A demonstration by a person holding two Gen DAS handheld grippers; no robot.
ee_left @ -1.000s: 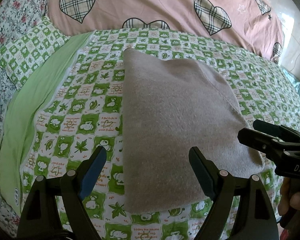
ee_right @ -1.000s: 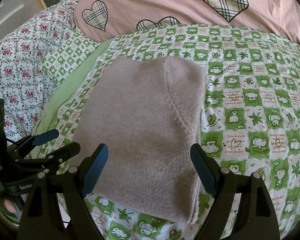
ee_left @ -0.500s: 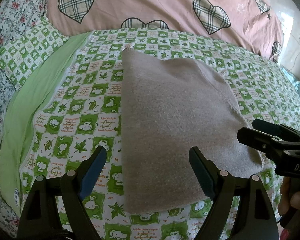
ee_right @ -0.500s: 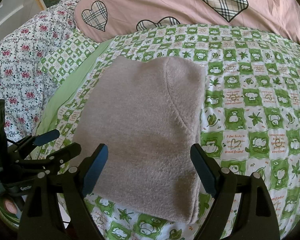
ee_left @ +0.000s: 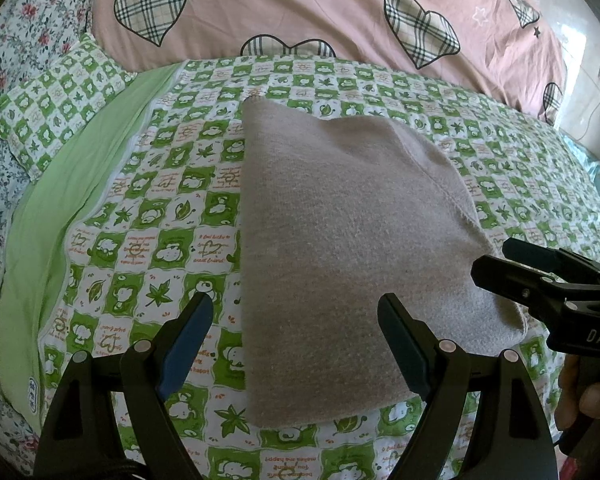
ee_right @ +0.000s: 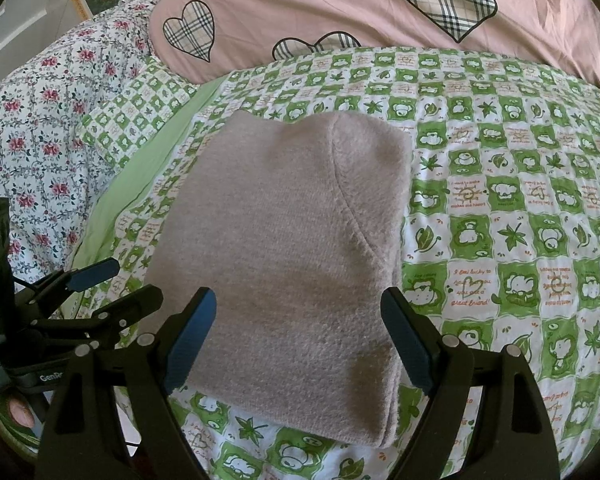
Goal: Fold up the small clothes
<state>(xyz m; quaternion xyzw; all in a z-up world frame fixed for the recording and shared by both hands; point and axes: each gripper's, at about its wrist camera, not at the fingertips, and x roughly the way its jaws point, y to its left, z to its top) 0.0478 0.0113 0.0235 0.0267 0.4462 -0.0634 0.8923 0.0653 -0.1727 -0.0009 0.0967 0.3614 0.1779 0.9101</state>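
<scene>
Left wrist view: the sweater (ee_left: 340,248) lies folded on the bed (ee_left: 148,216). Left gripper (ee_left: 296,344) and right gripper (ee_right: 300,340) hover at its near edge, jaws apart, empty. Folding looks done; next, probably set it aside.

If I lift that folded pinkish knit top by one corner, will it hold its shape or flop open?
The folded knit top would probably flop open: it looks like soft, fuzzy fabric, with loose stacked layers showing at its near right edge. It seems light for its size, barely denting the green checked bedspread. The fuzzy surface likely grips rather than slips.
</scene>
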